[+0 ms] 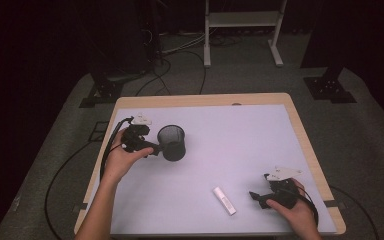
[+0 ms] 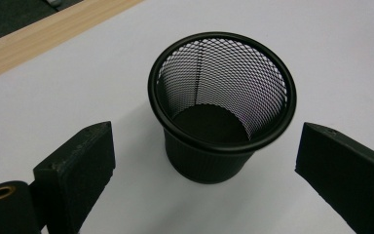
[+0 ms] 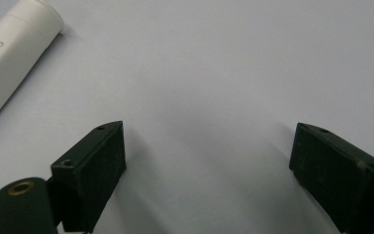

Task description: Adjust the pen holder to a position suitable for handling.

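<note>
A black mesh cup stands upright on the pale mat at the left. My left gripper is right beside it on its left, jaws wide apart. In the left gripper view the mesh cup stands just ahead of the left gripper, its base near the line between the two pads, neither pad touching it. A white tube lies flat near the front edge. My right gripper rests open a little to its right. In the right gripper view the white tube lies at the upper left, off the right gripper.
The mat covers a wooden table whose edge shows around it. Cables trail from both grippers off the table's sides. Beyond the far edge stand a white frame and dark stands on a grey floor.
</note>
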Available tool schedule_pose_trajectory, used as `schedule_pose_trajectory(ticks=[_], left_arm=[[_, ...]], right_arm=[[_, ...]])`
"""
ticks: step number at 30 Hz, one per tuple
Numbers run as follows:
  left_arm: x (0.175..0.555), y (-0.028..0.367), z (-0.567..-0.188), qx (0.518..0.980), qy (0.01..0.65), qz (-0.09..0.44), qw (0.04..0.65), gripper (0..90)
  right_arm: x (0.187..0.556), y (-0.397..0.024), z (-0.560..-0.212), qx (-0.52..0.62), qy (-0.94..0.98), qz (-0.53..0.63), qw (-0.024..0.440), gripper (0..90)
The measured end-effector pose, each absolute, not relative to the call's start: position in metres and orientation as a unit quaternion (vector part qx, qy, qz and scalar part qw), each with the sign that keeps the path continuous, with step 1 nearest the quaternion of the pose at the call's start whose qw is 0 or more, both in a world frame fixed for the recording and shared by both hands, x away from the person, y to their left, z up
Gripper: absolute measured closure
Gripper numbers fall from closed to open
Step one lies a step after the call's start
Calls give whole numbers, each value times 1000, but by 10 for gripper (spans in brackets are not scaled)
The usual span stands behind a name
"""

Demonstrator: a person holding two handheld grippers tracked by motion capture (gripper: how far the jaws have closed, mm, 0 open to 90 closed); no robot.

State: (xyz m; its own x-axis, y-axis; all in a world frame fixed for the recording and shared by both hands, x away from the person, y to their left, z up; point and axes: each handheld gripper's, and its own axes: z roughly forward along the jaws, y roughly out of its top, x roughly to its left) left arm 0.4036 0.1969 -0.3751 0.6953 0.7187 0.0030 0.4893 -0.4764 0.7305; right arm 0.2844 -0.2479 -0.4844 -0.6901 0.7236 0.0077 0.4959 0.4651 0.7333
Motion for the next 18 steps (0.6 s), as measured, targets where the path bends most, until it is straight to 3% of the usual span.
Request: schedule_pose_trajectory(ticks=[8,9,18], left_arm=[[418,192,-374,843,364,157,364,155],[421,191,-374,840,369,154,367,211],[433,188,-380,841,378,153,356,298]], right_arm=[[285,-248,-484,362,842,370,155,120],[284,-248,-484,363,842,370,154,120],[284,-248,-484,363,841,370,153,120]])
